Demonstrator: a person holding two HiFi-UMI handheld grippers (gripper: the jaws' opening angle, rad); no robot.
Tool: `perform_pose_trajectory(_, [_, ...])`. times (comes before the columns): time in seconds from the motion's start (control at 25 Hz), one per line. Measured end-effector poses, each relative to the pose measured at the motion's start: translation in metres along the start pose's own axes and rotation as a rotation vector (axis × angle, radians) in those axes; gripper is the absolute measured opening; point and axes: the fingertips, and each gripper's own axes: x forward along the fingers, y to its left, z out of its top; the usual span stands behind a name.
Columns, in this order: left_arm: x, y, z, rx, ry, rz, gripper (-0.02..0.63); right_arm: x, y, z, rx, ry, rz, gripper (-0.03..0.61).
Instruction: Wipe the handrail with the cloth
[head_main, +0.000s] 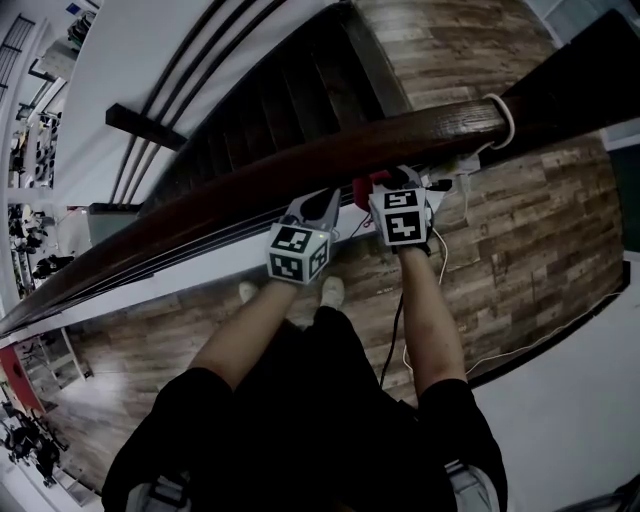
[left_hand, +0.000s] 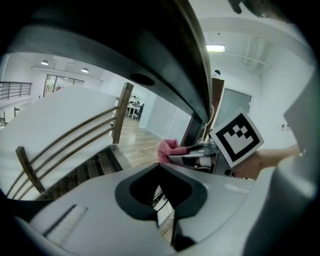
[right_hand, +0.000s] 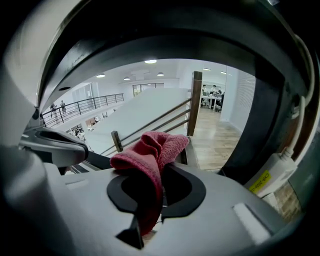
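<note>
The red cloth (right_hand: 150, 155) is clamped between the closed jaws of the right gripper (right_hand: 161, 202) and is held close by the near side of the dark wooden handrail (head_main: 300, 165); contact cannot be made out. The left gripper (left_hand: 167, 220) is held just beside it, jaws brought together on nothing.

Wood-plank floor (head_main: 530, 250), dark staircase (head_main: 270, 110) below — white walls (left_hand: 270, 100), recessed ceiling lights (right_hand: 150, 61) beyond.

Cloth (right_hand: 150, 152) pinkish red. Handrail (head_main: 420, 128) dark brown. Floor (head_main: 540, 250) grey-brown wood-plank pattern. 2 marker cubes (head_main: 298, 252) black-white squares. Clothing (head_main: 320, 410) black.
</note>
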Motion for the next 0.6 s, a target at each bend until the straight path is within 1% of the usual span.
perform_pose_trajectory(0.32, [0.010, -0.011, -0.002, 0.025, 0.027, -0.026, -0.002, -0.004, -0.029, -0.002, 0.005, 0.002, -0.044, 0.051])
perform_pose_trajectory(0.6, [0.015, -0.021, 0.001, 0.036, 0.008, -0.044, -0.002, -0.004, -0.046, -0.002, 0.074, -0.002, -0.085, 0.052])
